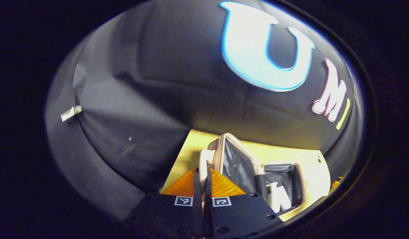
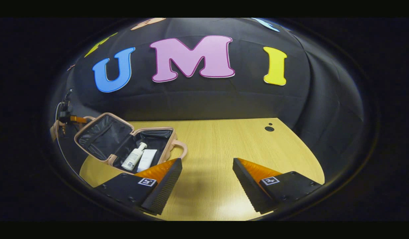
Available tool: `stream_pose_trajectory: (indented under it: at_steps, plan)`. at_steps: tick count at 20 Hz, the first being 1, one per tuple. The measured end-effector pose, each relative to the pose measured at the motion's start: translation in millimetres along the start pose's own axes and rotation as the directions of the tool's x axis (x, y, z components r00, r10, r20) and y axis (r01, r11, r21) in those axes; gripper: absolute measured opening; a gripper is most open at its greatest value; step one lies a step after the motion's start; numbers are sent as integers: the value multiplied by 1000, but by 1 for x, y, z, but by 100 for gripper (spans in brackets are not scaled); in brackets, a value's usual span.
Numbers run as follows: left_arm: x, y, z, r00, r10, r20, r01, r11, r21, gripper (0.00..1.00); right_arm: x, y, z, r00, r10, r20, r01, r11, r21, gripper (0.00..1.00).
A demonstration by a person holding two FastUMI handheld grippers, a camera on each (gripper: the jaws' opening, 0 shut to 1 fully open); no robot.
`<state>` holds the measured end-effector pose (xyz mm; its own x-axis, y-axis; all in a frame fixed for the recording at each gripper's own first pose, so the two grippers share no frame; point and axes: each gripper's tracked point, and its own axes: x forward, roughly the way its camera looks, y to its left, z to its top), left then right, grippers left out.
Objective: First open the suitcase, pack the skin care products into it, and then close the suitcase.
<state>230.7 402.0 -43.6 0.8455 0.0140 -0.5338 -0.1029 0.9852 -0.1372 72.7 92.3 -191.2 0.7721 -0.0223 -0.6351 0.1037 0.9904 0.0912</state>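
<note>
A small pink suitcase [image 2: 157, 128] lies open at the table's left end, its dark-lined lid [image 2: 100, 136] tilted up and back. Inside the base lie a white pump bottle [image 2: 134, 156] and a white tube [image 2: 147, 160]. In the left gripper view my left gripper [image 1: 201, 171] is shut on the lid's pink handle [image 1: 203, 158], with the lid [image 1: 237, 162] and the white products [image 1: 277, 197] just beyond. The right gripper view shows that same left gripper [image 2: 63, 116] at the lid's far edge. My right gripper [image 2: 207, 162] hangs open over bare table to the right of the case.
The wooden table [image 2: 224, 142] stretches right of the suitcase, with a small dark hole [image 2: 269, 128] near its back right corner. A second pink handle [image 2: 182, 149] sticks out from the base toward my right gripper. Black cloth walls close in behind and on both sides.
</note>
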Motion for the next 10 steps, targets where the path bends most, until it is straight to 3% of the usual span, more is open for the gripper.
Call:
stream_pose_trajectory:
  at_steps: [4,10]
  plan:
    - [-46,-109,48,978,-189,89,189,982,8,7,-13,-16,5,1000,-18,8,19,1000,-24,98]
    - [-44,-268,27,935,-336,116,332,942,54,7,-35,-54,9,998,-54,37,54,999,8,98]
